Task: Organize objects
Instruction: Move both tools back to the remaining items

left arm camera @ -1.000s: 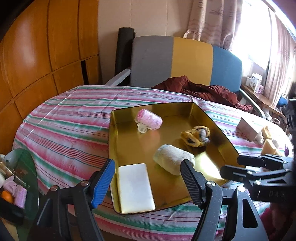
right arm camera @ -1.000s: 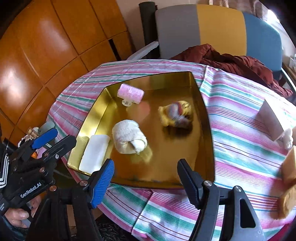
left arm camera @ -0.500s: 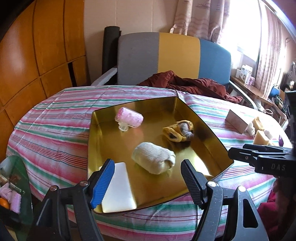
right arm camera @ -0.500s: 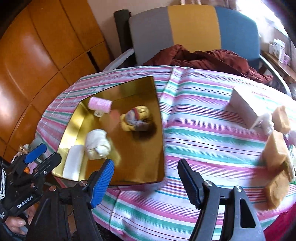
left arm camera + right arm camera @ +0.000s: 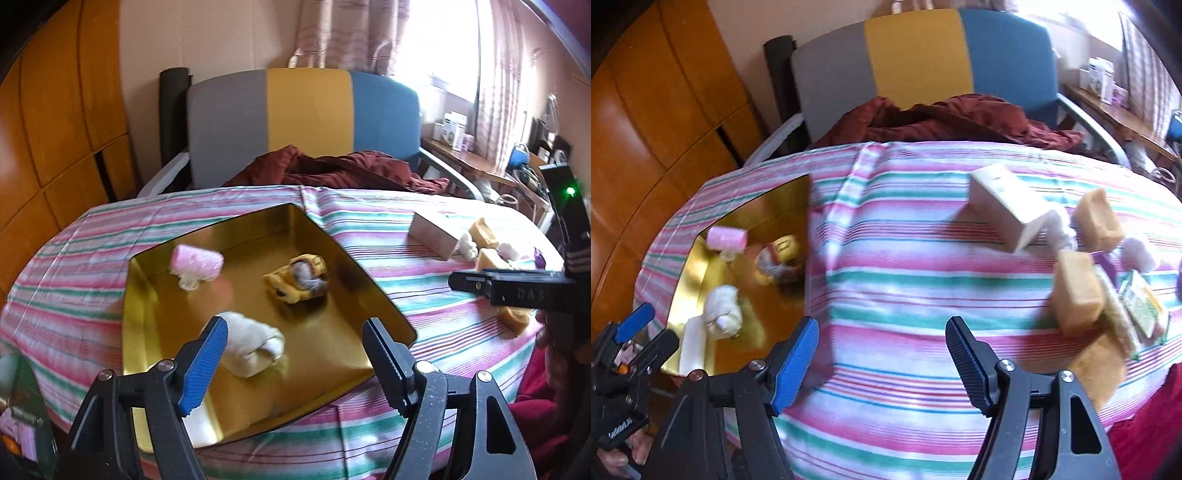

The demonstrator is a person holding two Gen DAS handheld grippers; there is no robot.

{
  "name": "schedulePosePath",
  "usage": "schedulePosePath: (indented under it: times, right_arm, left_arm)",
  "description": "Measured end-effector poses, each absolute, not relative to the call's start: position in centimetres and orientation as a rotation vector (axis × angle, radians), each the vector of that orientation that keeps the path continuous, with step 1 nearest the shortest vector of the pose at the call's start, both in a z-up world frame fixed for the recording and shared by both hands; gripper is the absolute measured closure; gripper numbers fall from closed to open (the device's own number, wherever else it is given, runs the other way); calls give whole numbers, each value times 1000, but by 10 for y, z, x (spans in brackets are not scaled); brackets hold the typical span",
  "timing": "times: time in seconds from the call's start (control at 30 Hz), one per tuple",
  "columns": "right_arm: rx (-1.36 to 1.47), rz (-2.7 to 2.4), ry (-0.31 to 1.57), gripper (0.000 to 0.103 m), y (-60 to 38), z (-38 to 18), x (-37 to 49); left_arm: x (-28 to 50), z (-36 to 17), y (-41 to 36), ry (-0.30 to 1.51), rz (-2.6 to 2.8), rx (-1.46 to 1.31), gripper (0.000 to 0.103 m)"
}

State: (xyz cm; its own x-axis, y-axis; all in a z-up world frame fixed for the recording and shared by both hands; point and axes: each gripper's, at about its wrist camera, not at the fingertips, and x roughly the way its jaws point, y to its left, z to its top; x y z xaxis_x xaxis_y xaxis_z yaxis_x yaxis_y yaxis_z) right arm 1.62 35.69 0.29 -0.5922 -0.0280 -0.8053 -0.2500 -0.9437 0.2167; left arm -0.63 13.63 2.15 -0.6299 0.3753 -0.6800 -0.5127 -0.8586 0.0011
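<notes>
Your left gripper (image 5: 295,354) gapes wide and empty over the gold tray (image 5: 376,295), the white sock roll (image 5: 255,347) just ahead of its blue finger. Your right gripper (image 5: 882,354), equally wide and empty, faces striped cloth (image 5: 905,288); tan sponges (image 5: 1078,295) lie right of it.

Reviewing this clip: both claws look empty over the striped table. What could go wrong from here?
The right claw is open, facing the tan blocks crowded against the white box; a grab there may knock neighbours. The gold tray sits near the table's front edge, so a push by the open left claw might shove it off.
</notes>
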Motion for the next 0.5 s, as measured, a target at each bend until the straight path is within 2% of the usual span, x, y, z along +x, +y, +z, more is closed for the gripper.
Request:
schedulePosePath:
  times: [0.5]
  right_arm:
    - [-1200,2493,440,31,459,26,20]
  left_arm:
    - [-8,26,206,307,2287,-945,26]
